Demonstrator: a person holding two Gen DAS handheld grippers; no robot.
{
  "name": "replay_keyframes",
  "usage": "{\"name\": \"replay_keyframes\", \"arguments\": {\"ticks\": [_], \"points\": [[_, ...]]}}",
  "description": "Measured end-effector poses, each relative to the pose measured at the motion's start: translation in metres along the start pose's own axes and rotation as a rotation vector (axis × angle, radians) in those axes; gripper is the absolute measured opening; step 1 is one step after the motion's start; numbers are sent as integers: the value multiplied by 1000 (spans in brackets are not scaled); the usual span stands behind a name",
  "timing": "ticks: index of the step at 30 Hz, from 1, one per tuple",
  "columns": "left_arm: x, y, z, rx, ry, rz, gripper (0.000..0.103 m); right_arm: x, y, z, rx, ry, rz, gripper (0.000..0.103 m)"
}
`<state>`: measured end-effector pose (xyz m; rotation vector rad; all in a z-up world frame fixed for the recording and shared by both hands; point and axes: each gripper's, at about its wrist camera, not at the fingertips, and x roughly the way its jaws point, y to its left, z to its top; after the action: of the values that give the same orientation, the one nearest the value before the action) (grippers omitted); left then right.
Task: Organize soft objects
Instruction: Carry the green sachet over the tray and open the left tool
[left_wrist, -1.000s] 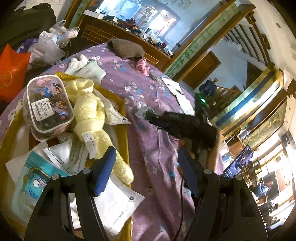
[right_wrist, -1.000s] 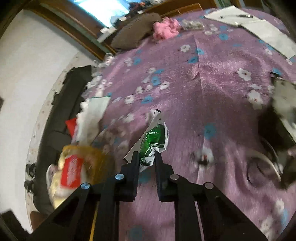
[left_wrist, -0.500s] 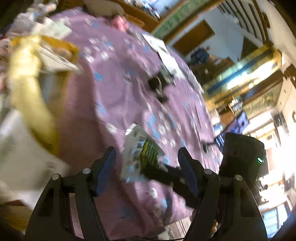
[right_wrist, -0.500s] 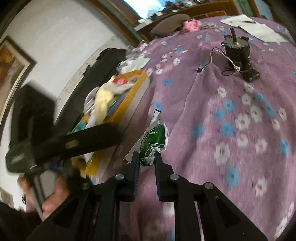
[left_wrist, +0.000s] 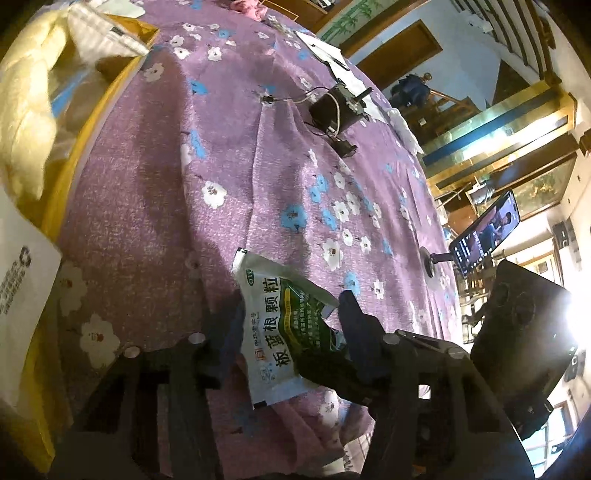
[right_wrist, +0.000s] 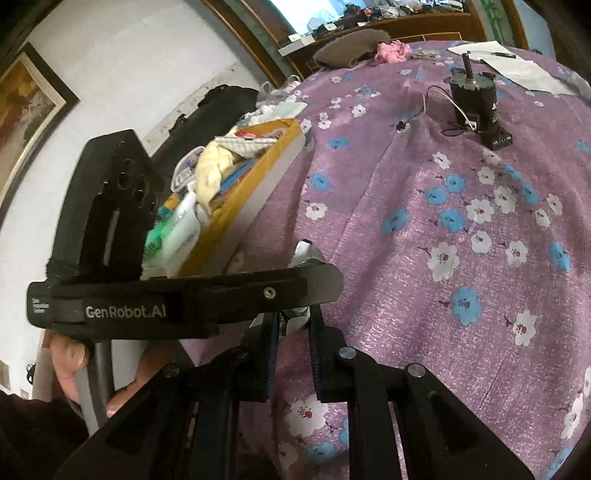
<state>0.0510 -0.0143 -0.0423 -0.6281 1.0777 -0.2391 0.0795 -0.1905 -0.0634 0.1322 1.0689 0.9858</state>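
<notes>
Purple flowered cloth lies under a hand-over. The packet is pinched by the right gripper. The left gripper has just been closing around it; a firm pinch is needed before release toward the yellow tray.

Left wrist view: close above purple cloth, facing motor. Right wrist view: same cloth, motor beyond. Both share motor, yellow tray.
</notes>
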Motion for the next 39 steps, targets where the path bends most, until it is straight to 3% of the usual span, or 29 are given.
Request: {"name": "replay_keyframes", "arguments": {"ticks": [6,11,20,25,28,29,32,35,39], "points": [[-25,1,0,1,-72,7,48,-3,20,8,-42,-19,9,14],[-71,12,2,-29,-168,30,48,0,54,25,-107,-37,64,14],[-153,70,20,-110,-349,80,48,46,132,68,-246,-47,141,14],[-161,105,34,-178,-380,84,48,82,144,89,-222,-18,153,15],[-153,127,39,-235,-346,57,48,98,138,89,-171,-22,118,18],[-153,130,38,-246,-347,42,50,100,134,86,-148,-34,106,18],[-160,128,30,-221,-394,36,69,99,123,78,-87,-64,63,25],[-168,114,20,-169,-468,112,72,86,115,69,-41,-122,66,43],[-175,96,8,-119,-560,241,72,70,117,64,-59,-175,42,46]]}}
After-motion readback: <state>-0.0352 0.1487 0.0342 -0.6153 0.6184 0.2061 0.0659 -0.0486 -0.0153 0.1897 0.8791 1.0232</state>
